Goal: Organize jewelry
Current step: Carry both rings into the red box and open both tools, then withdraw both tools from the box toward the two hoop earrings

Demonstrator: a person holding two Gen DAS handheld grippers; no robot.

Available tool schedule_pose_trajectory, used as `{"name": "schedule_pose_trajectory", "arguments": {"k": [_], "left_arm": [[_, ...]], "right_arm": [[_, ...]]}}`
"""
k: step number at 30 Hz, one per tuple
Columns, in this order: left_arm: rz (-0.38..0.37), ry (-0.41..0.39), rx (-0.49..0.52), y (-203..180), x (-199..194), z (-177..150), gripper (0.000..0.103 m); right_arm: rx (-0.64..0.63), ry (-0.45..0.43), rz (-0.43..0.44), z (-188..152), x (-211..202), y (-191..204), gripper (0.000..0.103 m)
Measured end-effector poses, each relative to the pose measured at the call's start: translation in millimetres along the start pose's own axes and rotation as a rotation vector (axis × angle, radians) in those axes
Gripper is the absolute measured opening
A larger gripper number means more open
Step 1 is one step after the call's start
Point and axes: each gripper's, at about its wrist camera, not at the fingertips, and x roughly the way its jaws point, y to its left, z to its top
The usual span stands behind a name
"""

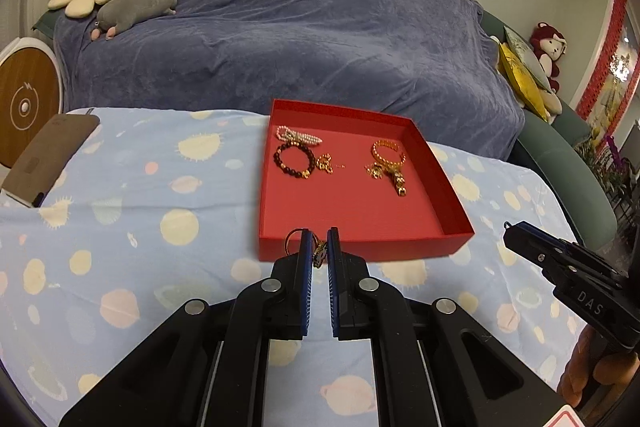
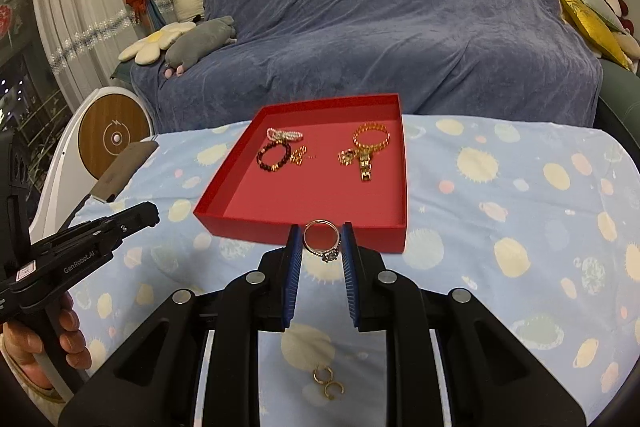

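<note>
Both grippers carry jewelry to the flat red cardboard box (image 2: 304, 227). Left gripper (image 1: 320, 241) pinches a small gold ring w/ charm (image 1: 318, 253). Right gripper (image 2: 322, 241) holds a silver ring w/ stone (image 2: 322, 241). Next: go over the box wall, then let go.

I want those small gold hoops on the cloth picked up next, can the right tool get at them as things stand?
Probably not yet. The right tool is shut on a silver ring, so it is occupied. The gold hoops lie uncovered on the tablecloth, nothing blocking them.

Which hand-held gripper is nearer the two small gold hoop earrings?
Right: the gold hoop earrings lie just under the right hand-held gripper; the left hand-held gripper hangs away to their left.
</note>
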Motion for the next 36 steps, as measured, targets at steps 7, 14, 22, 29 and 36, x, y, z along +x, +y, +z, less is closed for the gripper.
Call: {"name": "schedule_pose_trajectory", "arguments": {"k": [7,14,22,29,36], "left_arm": [[0.017,-0.001,0.020,-7.2,40.9,47.6,0.005],[0.028,0.090,0.033,-8.5,104.9,52.2,0.005],[0.063,0.135,0.045,-6.4,150.7,47.5,0.006],[0.100,0.144,0.070,-5.1,167.4,45.7,0.006],[0.136,0.115,0.099,-12.7,155.5,44.8,0.021]], "right_arm": [[0.002,0.011,0.007,46.8,44.8,-1.3,0.019],[0.011,0.111,0.016,48.9,114.3,-2.3,0.019],[0.003,0.159,-0.012,38.7,164.7,-0.5,0.019],[-0.025,0.167,-0.022,37.7,175.1,4.8,0.020],[-0.009,0.137,-0.035,40.1,157.7,4.3,0.027]]}}
